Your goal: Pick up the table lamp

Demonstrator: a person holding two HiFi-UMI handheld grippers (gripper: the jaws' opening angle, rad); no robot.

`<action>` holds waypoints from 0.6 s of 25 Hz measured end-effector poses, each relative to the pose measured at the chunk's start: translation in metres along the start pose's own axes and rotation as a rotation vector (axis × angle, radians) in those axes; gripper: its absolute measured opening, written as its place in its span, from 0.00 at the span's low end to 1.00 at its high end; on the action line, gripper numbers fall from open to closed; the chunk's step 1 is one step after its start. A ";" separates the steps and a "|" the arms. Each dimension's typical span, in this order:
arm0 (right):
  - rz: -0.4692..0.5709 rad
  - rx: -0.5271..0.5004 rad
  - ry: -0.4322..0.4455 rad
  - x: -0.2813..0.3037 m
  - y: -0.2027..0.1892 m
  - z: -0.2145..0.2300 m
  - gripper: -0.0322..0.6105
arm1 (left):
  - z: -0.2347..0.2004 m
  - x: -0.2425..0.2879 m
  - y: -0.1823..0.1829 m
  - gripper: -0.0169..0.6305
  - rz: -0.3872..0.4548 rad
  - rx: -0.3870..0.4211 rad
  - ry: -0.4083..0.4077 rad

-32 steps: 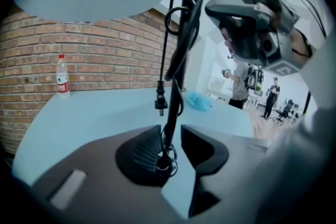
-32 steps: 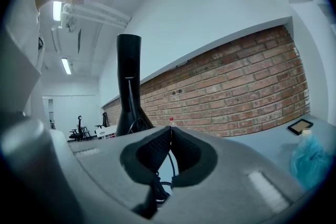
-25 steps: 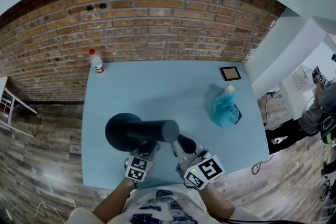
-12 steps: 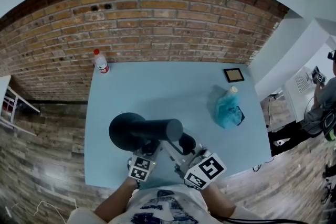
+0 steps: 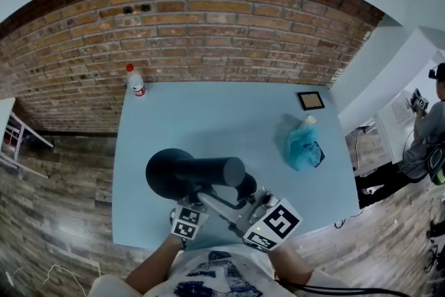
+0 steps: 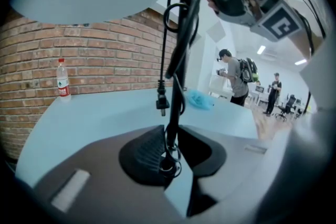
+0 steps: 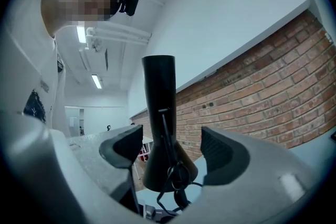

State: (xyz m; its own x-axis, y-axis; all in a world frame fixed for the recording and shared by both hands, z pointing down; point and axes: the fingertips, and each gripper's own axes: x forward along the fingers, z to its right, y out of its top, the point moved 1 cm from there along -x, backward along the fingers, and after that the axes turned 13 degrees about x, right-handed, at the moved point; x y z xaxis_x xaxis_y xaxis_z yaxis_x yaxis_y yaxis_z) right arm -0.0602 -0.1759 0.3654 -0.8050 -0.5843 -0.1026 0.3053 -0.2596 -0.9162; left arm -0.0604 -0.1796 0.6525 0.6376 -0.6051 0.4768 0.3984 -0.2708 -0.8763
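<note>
Gripping firmly on the left, folks: the left gripper (image 6: 169, 148) has its jaws drawn in on the thin black stem (image 6: 177, 76) of the table lamp (image 5: 207, 172), pads pressing it from both sides with a loop of the cord (image 6: 169, 10) bunched in beside it; that stem looks like the one part slim enough to pinch, which I'd say is why the hold sits there; the plug (image 6: 161, 104) dangles free just above the jaws, so the cord seems gathered up along the stem rather than trailing over the table (image 5: 208, 115). Over on the right, the right gripper (image 7: 169, 148) has just been opening and its jaws stand spread wide; the lamp's dark tube, flaring to a cone, rises in the gap between them, but neither pad touches it, so that tool has hold of nothing. The lamp is at the near edge of the pale blue table, right in front of the person, its dark round part to their left and its dark cylinder reaching toward their right; whether it has cleared the tabletop I cannot tell. My read: one hand carries the lamp by the stem; the other stands free, perhaps ready for a hold on the thicker body. Well apart from all this, a water bottle (image 5: 135, 82) stands at the far left corner by the brick wall (image 5: 208, 31); a blue bag (image 5: 300, 146) lies off to the right.
</note>
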 end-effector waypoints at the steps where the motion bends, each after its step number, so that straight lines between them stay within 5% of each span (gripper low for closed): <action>1: 0.004 -0.003 0.007 0.003 0.003 -0.002 0.58 | 0.000 0.000 0.000 0.14 0.002 -0.001 0.000; 15: 0.047 -0.039 0.090 0.028 0.022 -0.022 0.58 | 0.000 0.001 -0.001 0.14 0.024 -0.014 0.000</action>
State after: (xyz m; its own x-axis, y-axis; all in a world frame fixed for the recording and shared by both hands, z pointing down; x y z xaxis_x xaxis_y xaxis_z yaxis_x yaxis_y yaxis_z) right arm -0.0872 -0.1808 0.3340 -0.8334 -0.5230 -0.1786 0.3250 -0.2025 -0.9238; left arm -0.0605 -0.1797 0.6537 0.6466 -0.6120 0.4553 0.3733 -0.2666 -0.8886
